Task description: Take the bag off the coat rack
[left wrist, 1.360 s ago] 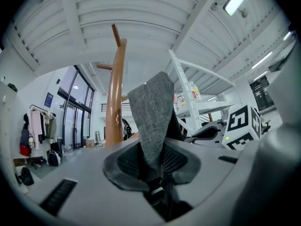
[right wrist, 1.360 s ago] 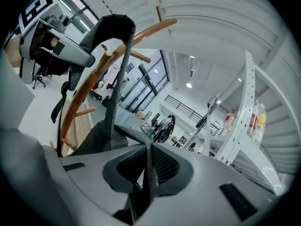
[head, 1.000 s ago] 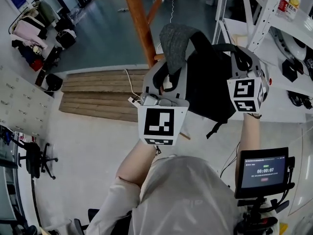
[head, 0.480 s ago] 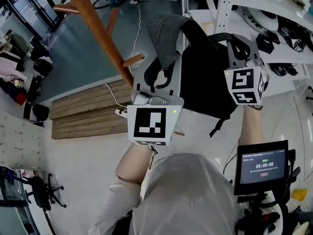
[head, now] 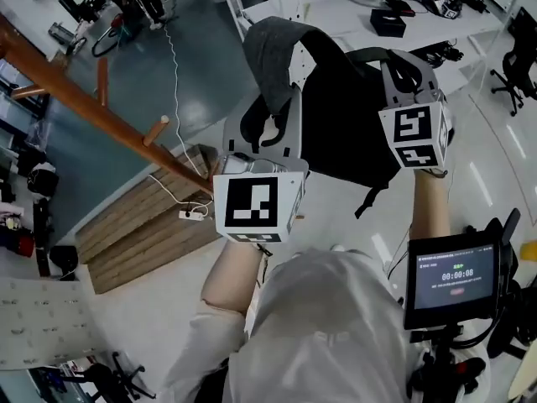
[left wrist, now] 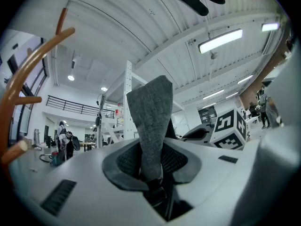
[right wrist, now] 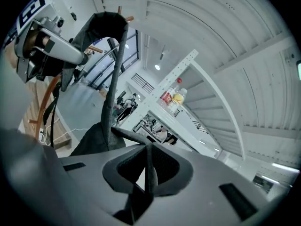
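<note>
In the head view the black bag hangs in the air to the right of the coat rack, apart from its slanted orange pole and from the short peg that sticks out of it. The left gripper, the one nearer the coat rack, reaches up to the bag's broad grey strap, and the right gripper, on the bag's far side from the coat rack, has a dark thin strap at the bag's top. Below the coat rack lies a wooden platform on the floor. In the left gripper view the jaws are clenched on the grey strap, which rises upright from between them, with the coat rack's curved pole at the far left edge. In the right gripper view the jaws are clamped on the thin strap, seen edge-on between them; the bag's body hangs just left of them, towards the coat rack, and the grey strap arches over to the left gripper at the upper left.
</note>
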Demonstrator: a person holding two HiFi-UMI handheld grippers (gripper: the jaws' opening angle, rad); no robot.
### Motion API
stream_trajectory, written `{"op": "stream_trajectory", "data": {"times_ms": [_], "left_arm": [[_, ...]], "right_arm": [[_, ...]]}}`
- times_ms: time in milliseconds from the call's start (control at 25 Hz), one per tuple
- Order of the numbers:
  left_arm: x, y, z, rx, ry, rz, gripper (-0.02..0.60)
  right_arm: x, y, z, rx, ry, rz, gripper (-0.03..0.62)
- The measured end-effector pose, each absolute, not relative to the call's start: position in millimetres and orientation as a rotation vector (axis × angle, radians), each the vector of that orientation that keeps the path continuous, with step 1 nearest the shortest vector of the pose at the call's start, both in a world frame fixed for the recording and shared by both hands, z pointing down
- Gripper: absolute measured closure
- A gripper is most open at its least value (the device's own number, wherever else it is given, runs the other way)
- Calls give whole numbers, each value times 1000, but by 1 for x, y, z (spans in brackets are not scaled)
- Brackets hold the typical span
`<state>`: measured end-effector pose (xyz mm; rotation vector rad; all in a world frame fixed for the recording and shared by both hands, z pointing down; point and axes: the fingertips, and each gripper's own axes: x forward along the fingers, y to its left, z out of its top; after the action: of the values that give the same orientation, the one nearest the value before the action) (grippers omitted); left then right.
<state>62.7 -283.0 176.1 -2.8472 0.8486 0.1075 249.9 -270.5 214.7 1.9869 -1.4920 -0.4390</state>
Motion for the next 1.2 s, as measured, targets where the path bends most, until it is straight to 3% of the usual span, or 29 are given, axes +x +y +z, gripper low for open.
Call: {"op": "stream_trajectory", "data": {"times_ms": [480,960,1200], "left_arm": [[140,-203,253,-2951,340,-7,479],[109,-145,519,-2428,-255,-746,391],[100,-135,533,-2433,-296,-577,385]], "right_arm": [[334,-150,254,2150,-1180,-255,548],[396,-39,284,2331,-921,-76,548],[398,-18,291,2345,-894,-45,548]]}}
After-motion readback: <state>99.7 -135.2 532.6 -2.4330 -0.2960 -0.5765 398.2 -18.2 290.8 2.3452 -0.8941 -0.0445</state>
